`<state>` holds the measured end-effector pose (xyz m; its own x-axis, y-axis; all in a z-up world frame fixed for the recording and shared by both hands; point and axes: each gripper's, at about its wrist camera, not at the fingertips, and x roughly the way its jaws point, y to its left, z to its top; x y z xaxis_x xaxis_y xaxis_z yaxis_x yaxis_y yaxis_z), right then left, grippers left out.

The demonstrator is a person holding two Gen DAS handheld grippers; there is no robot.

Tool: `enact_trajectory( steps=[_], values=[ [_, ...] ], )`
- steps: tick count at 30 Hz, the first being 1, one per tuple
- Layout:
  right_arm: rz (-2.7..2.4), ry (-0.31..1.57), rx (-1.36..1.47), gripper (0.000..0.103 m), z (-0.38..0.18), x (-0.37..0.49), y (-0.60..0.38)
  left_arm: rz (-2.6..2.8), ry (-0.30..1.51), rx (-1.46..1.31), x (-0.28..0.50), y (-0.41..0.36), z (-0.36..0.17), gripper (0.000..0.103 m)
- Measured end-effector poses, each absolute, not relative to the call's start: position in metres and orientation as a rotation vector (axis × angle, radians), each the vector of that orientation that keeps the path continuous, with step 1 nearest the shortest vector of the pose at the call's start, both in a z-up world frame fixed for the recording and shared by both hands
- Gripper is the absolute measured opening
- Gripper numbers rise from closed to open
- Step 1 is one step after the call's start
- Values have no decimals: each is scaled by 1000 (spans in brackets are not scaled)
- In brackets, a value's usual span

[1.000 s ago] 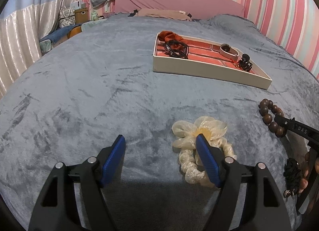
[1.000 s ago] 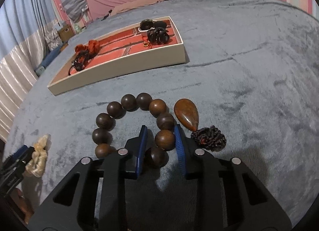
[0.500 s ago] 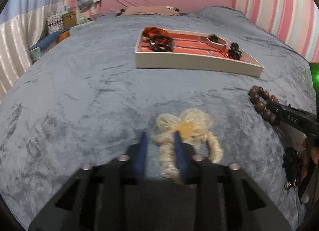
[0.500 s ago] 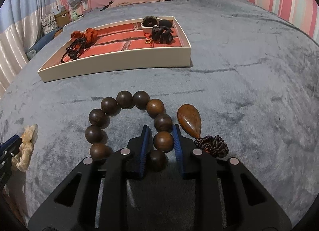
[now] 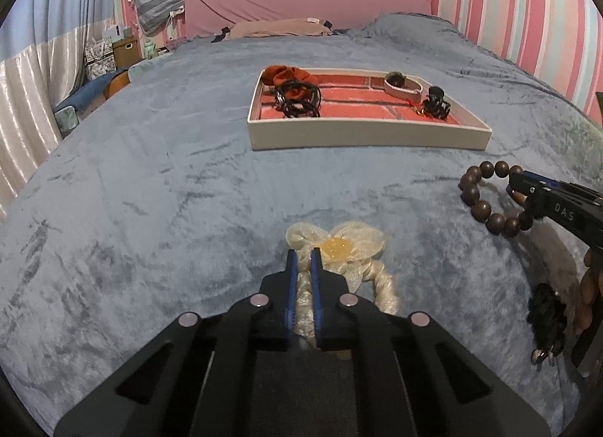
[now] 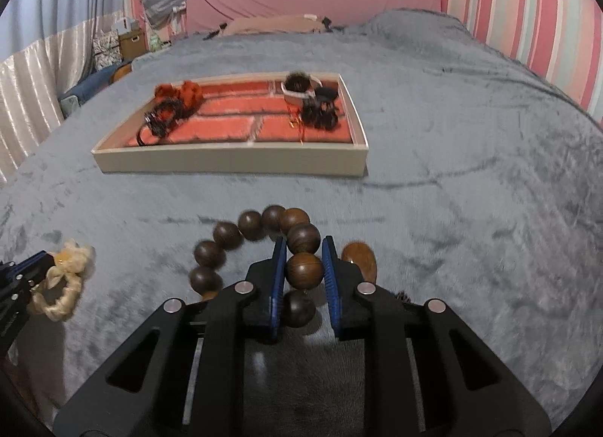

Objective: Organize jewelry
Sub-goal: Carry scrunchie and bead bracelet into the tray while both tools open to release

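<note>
Near the bed's front edge, the left gripper [image 5: 304, 254] is clamped on a cream scrunchie [image 5: 350, 248]; the right gripper [image 6: 304, 248] pinches a wooden bead bracelet [image 6: 264, 244]. Beyond, mid-bedspread, the jewelry tray [image 6: 230, 162] already holds several pieces; these two remain.

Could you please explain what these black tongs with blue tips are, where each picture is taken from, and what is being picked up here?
No robot here: a person holds a hand-squeezed tool in each hand, each carrying a camera looking along its fingers. The left camera shows the left tool shut on a cream hair scrunchie. The right camera shows the right tool shut on a brown bead bracelet. Both items lie on a grey blanket on a bed. Farther back stands a tray already holding hair ties and clips.
</note>
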<state>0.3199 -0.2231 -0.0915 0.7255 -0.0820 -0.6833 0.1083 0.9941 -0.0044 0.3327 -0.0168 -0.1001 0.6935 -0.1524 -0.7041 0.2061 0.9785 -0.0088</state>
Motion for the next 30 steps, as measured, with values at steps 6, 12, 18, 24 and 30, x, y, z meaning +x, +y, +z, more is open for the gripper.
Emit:
enact_trajectory(
  steps=[6,12,18,24,30],
  values=[
    [-92,704,-1,20,-69,320,-212,-195,749,57,340,-15,-81,7],
    [-96,671,-20,20,-54,320,-208,-192,712,58,344,-18,-62,7],
    [-89,636,-23,20,-38,320,-207,-192,679,66,355,-27,-42,7],
    [-86,601,-1,20,-16,337,-212,-197,649,50,381,-34,-16,7],
    [-91,565,0,20,9,369,-215,-198,643,14,425,-39,5,7]
  ],
)
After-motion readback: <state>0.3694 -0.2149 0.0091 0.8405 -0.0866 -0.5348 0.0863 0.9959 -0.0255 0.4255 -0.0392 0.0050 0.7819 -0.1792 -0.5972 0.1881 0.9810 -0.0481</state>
